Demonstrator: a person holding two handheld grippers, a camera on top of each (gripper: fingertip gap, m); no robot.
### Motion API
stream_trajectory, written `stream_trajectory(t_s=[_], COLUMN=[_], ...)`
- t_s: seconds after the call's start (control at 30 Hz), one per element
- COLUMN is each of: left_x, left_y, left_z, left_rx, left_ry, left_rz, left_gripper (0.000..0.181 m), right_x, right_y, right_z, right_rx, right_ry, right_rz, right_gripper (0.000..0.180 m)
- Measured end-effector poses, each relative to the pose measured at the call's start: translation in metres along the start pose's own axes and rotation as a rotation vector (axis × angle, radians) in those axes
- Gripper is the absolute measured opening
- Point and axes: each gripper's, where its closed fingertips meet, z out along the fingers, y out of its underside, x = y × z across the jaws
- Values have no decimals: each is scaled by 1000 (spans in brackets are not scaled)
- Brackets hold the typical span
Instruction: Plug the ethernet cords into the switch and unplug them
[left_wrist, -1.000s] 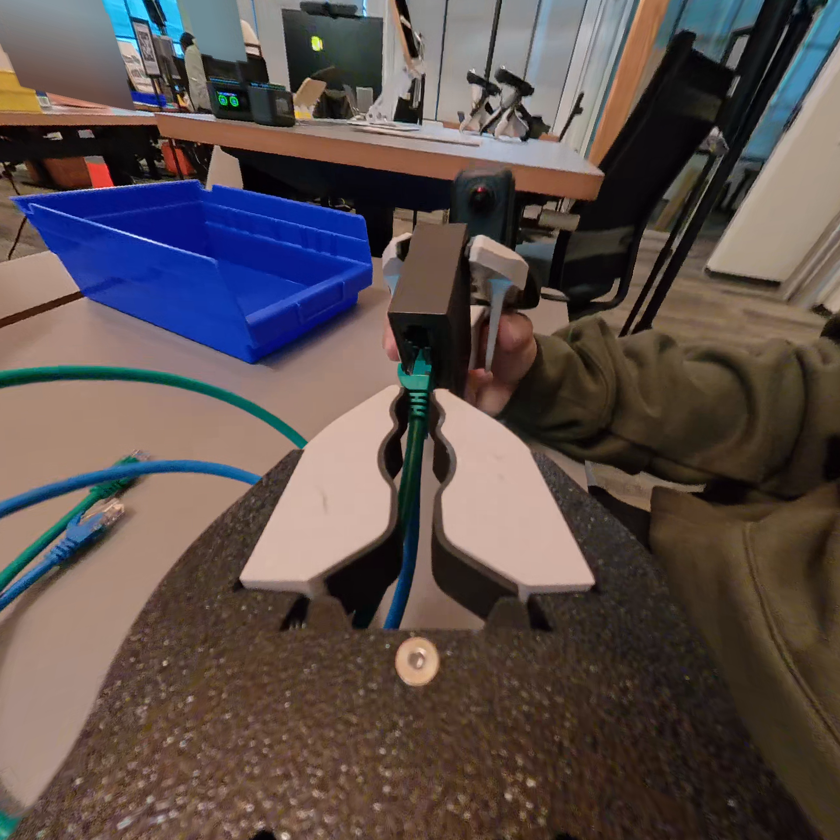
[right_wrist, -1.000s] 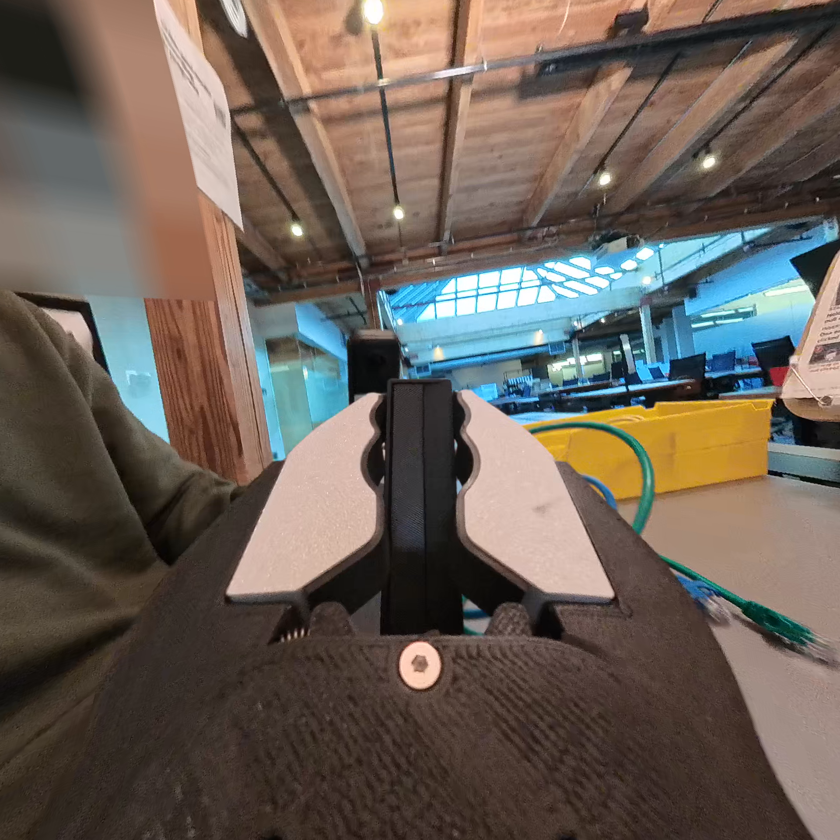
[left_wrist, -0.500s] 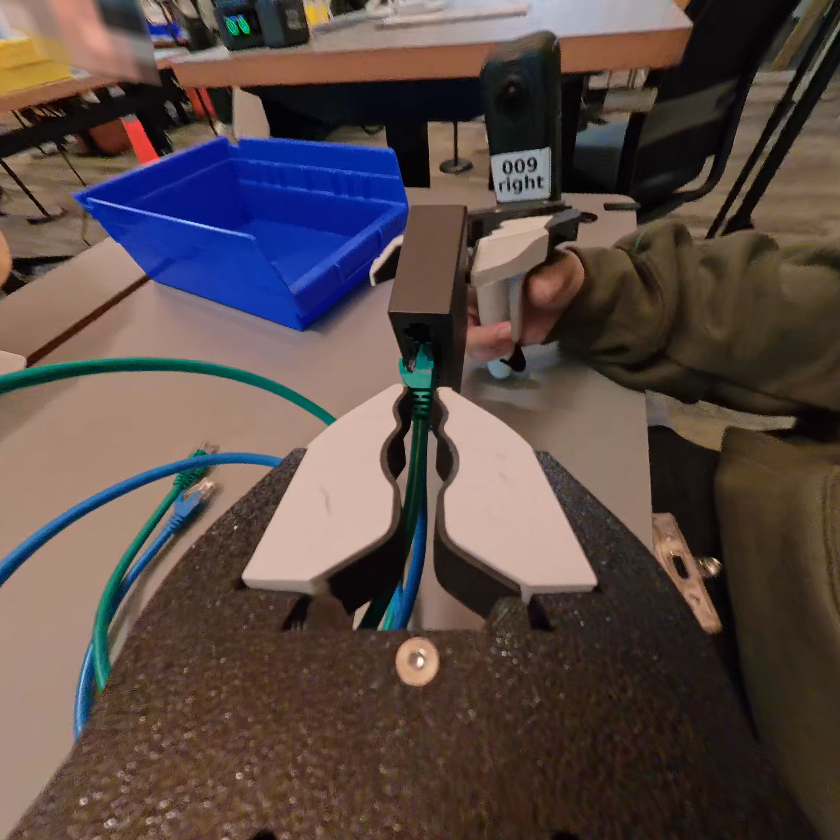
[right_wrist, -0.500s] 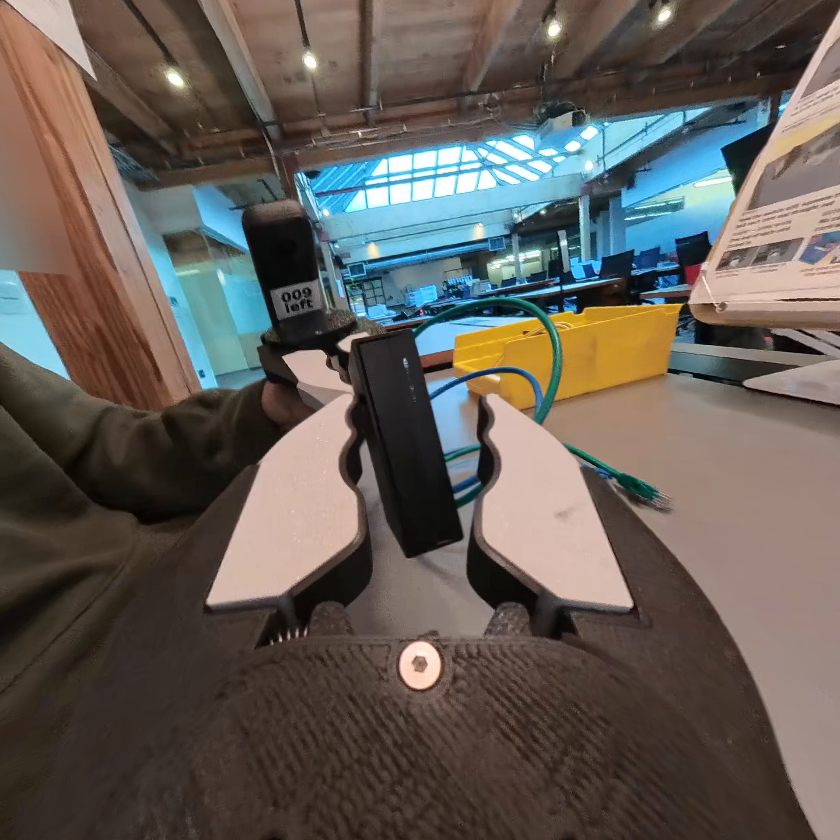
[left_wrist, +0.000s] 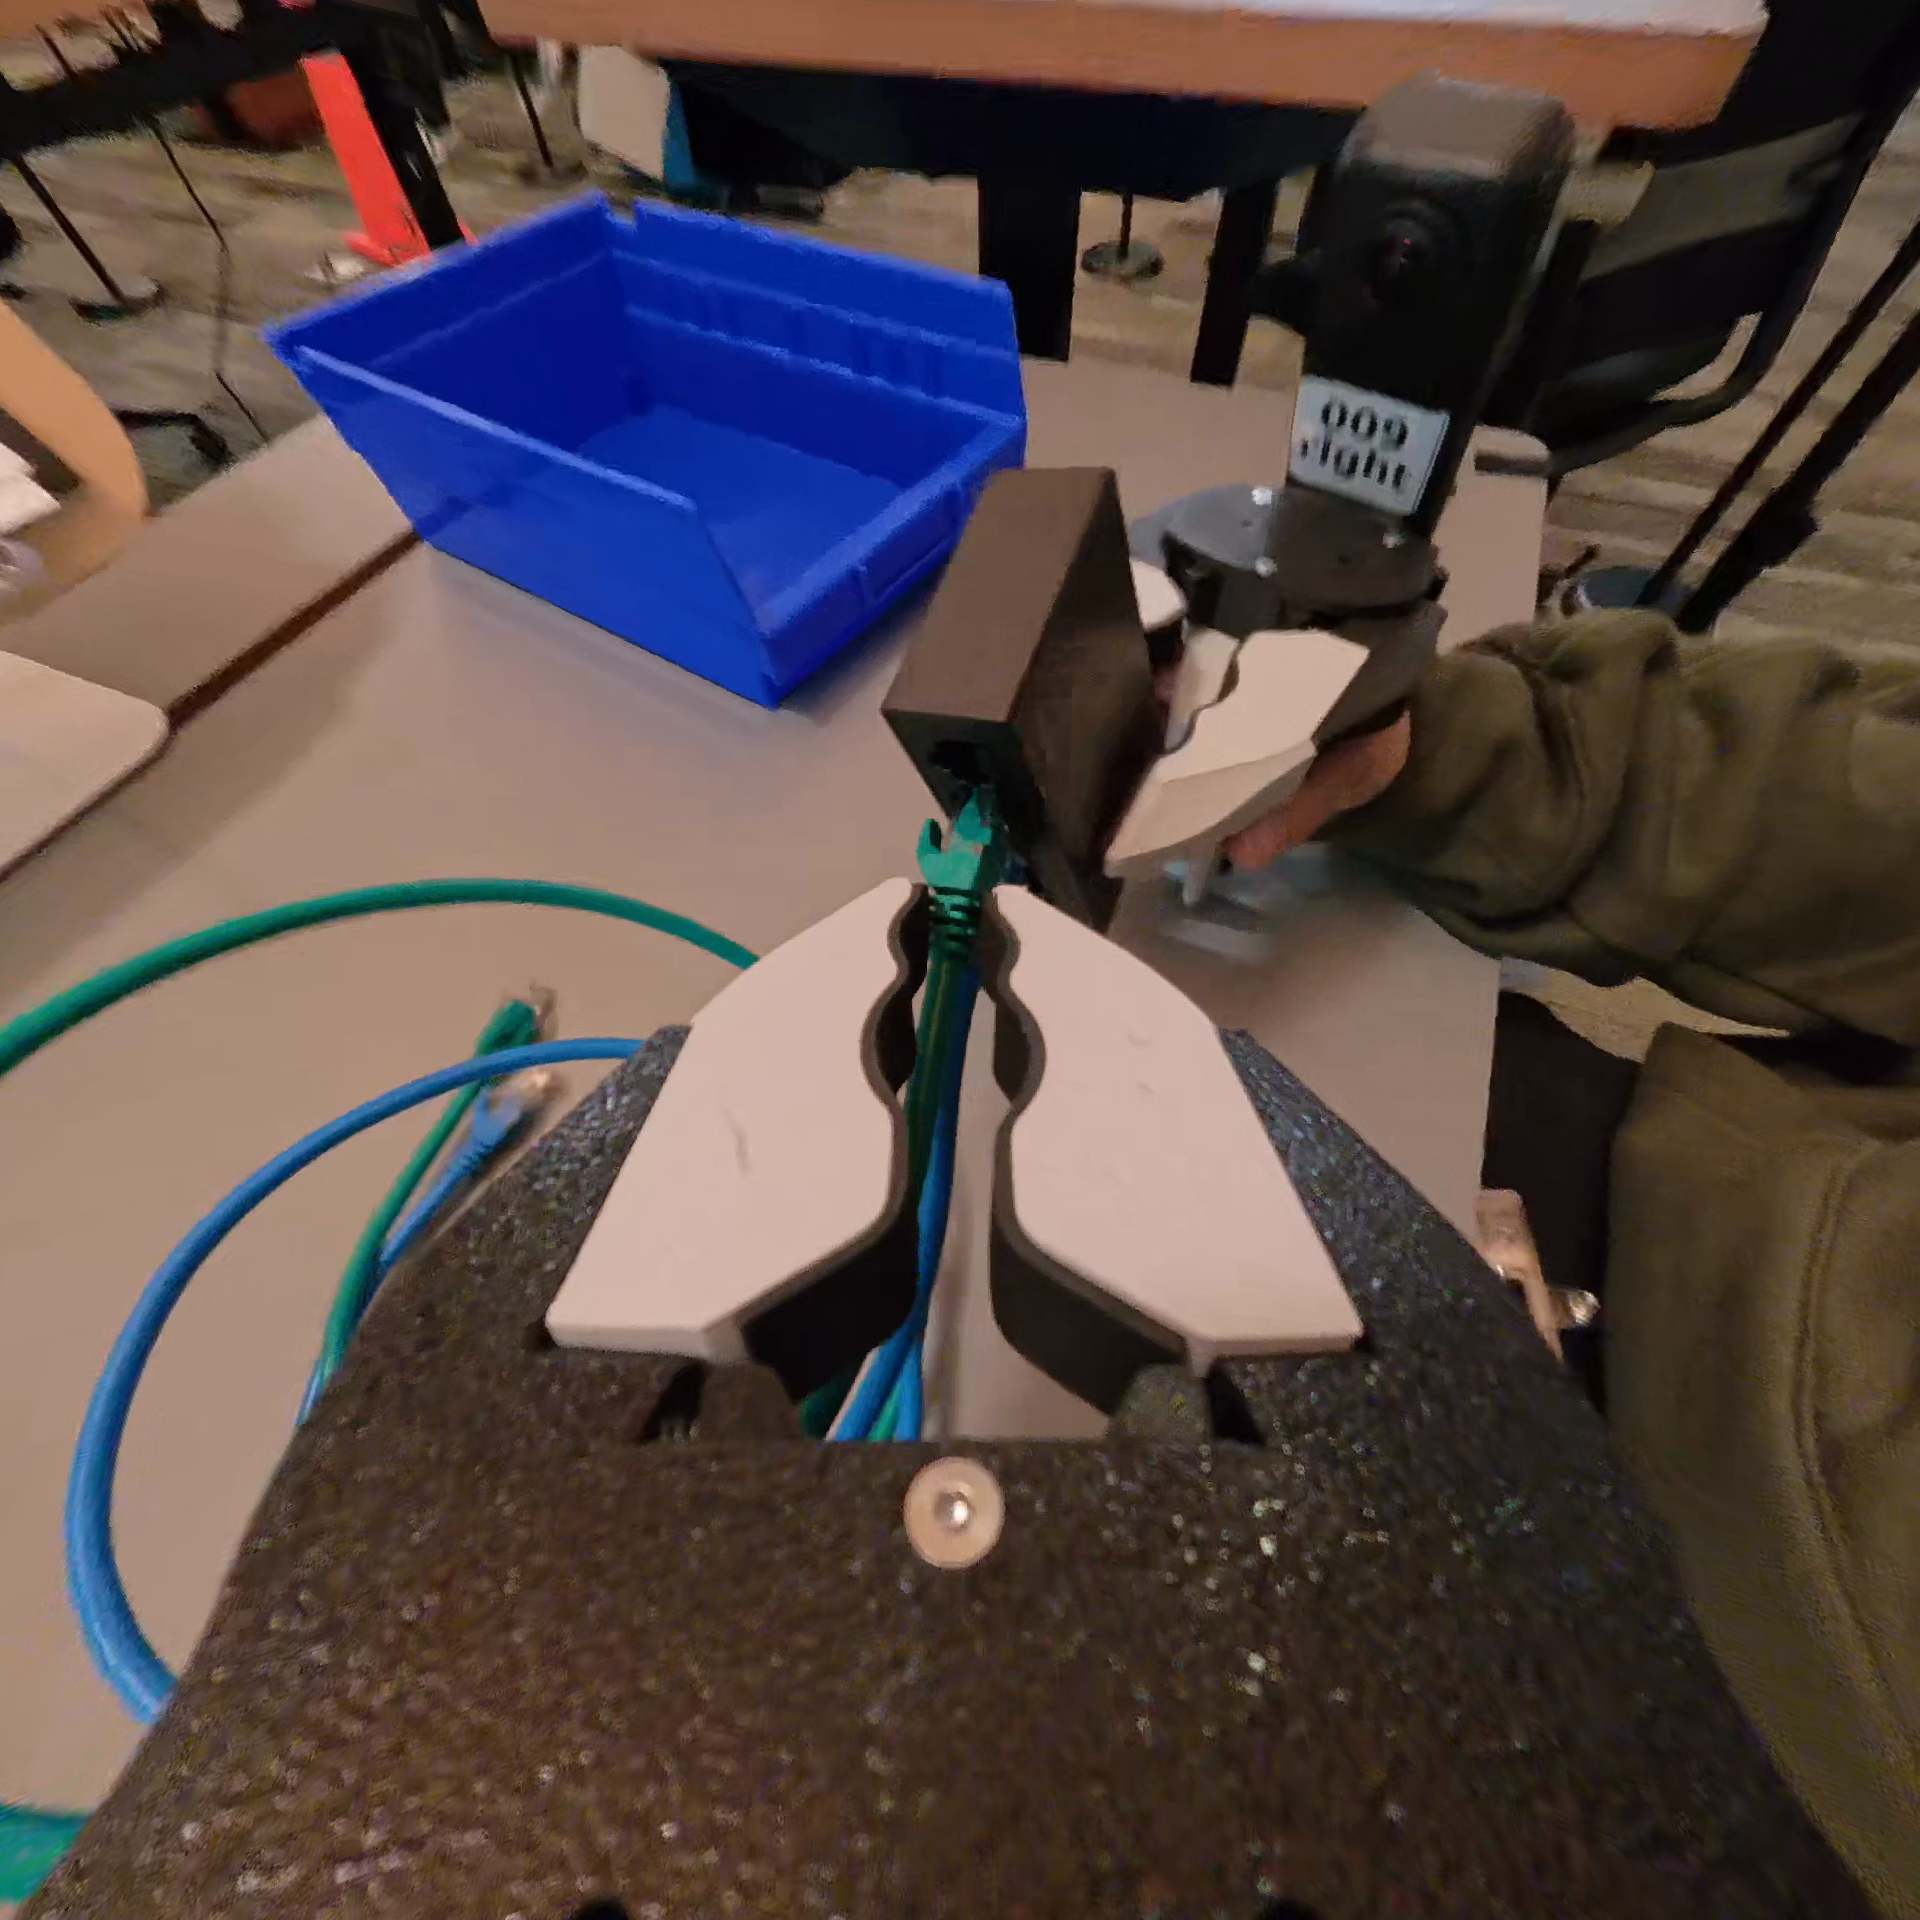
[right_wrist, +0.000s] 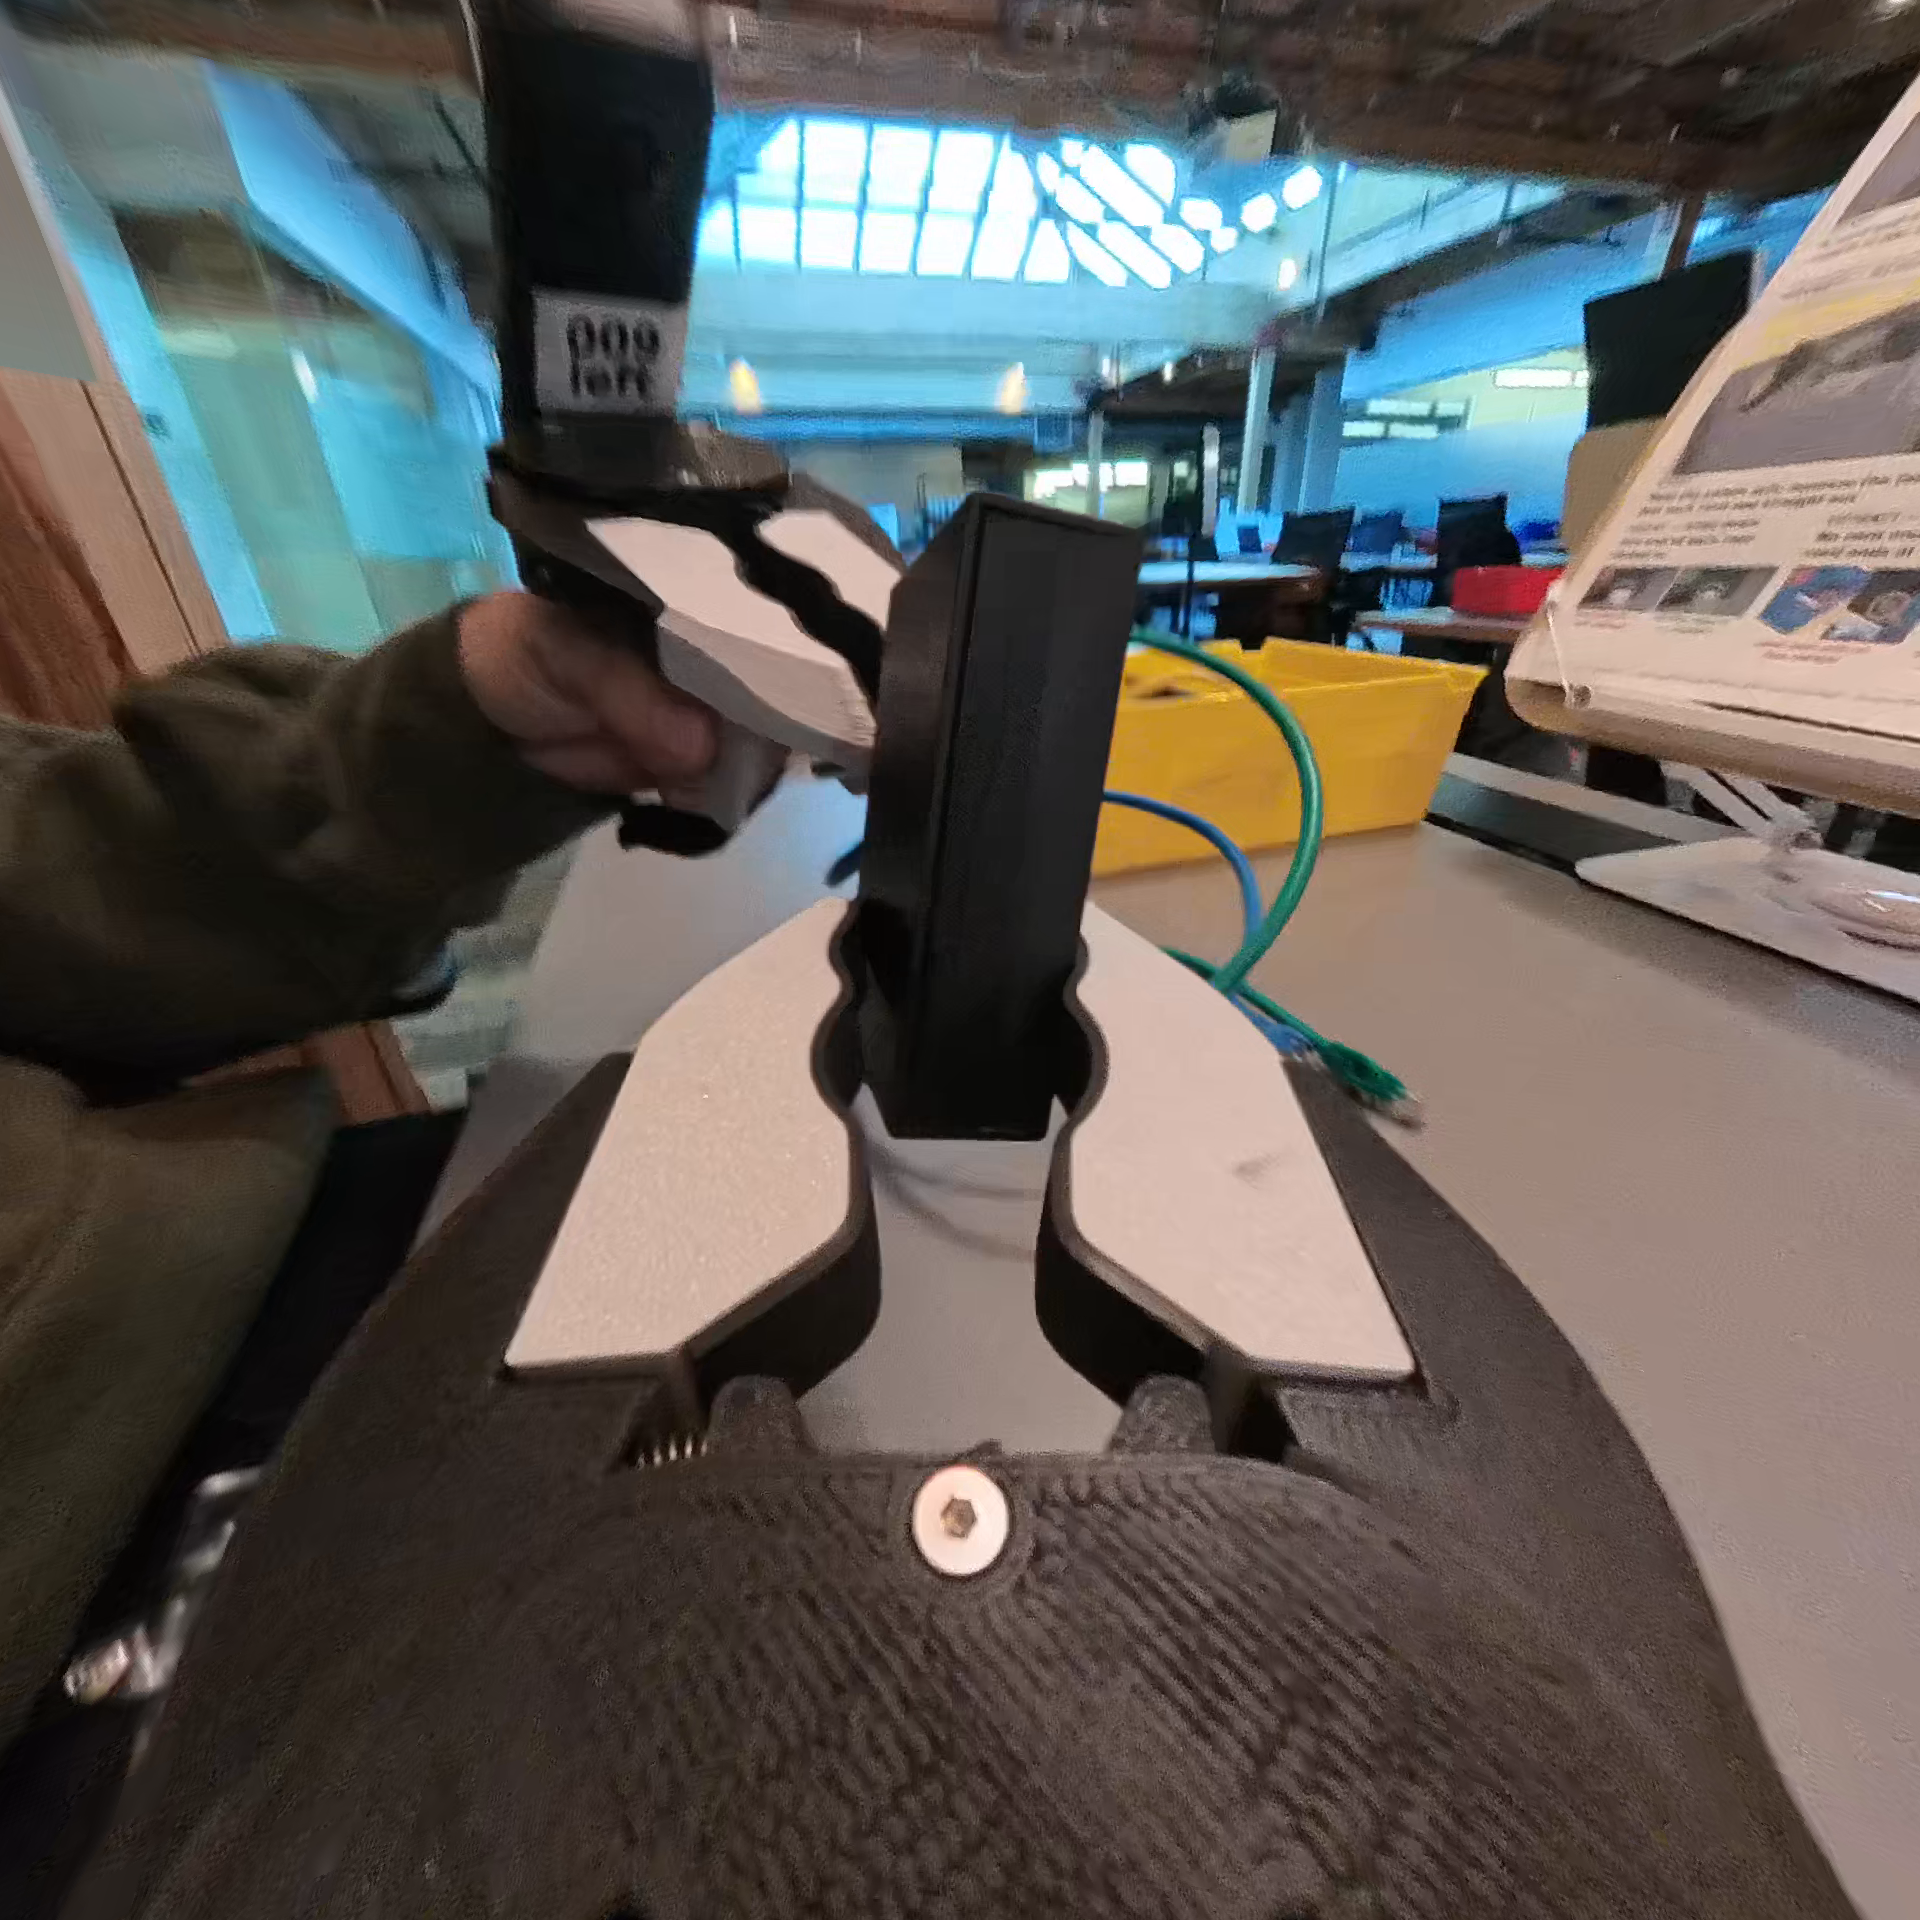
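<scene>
The black switch (left_wrist: 1023, 634) stands tilted above the grey table (left_wrist: 520, 790). My left gripper (left_wrist: 951, 896) is shut on the green ethernet cord (left_wrist: 940, 997), just behind its plug (left_wrist: 961, 857). The plug's tip sits in the switch's port, at an angle. A blue cord (left_wrist: 312, 1143) also runs between the fingers. My right gripper (right_wrist: 961, 925) is closed around the lower end of the switch (right_wrist: 987, 790), and its fingers (right_wrist: 727, 1122) touch both sides. It also shows in the left wrist view (left_wrist: 1174, 675). The left gripper (right_wrist: 831, 623) shows behind the switch.
A blue bin (left_wrist: 665, 457) stands beyond the switch. A yellow bin (right_wrist: 1299, 727) and a tilted printed board on a stand (right_wrist: 1714, 520) are at the far side. Loose green and blue plugs (left_wrist: 504, 1070) lie on the table. Olive sleeves (left_wrist: 1662, 810) reach in from the right.
My right gripper opened, then closed again on the switch across a wider side. The switch tilted and both grippers dropped toward the table. The left grip on the green cord held.
</scene>
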Motion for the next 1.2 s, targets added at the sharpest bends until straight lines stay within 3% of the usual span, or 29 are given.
stream_trajectory(t_s=[0.2, 0.4, 0.6, 0.67, 0.73, 0.77, 0.83, 1.07, 1.2], left_x=[11, 22, 17, 14, -6, -5, 8, 21, 27], left_y=[-21, -3, 8, 10, 19, 12, -17, -13, -13], left_z=[-7, -12, -14, -15, -26, -33, -40, -22, -18], left_rx=[130, -23, -145, -150, -200, -139, 4, -197, -215], left_ry=[82, 209, 179, 162, 59, 76, 132, 138, 166], left_rz=[28, 72, 154, 164, 177, 144, 111, 189, 168], left_gripper=[9, 8, 8, 8, 8, 8, 8, 8, 8], right_x=[-11, -24, -23, -23, -6, 5, 7, -18, -17], right_y=[-19, -9, 0, -1, -13, -24, -25, -21, -24], right_z=[-5, -7, -3, -3, -19, -31, -33, -22, -25], right_rx=[170, 71, 21, 29, 145, 224, 198, 221, 252], right_ry=[-121, -214, -195, -193, -140, -112, -108, -255, -276], right_rz=[144, 116, 90, 90, 151, 191, 148, 208, 230], right_gripper=[29, 28, 28, 28, 28, 28, 28, 28, 29])
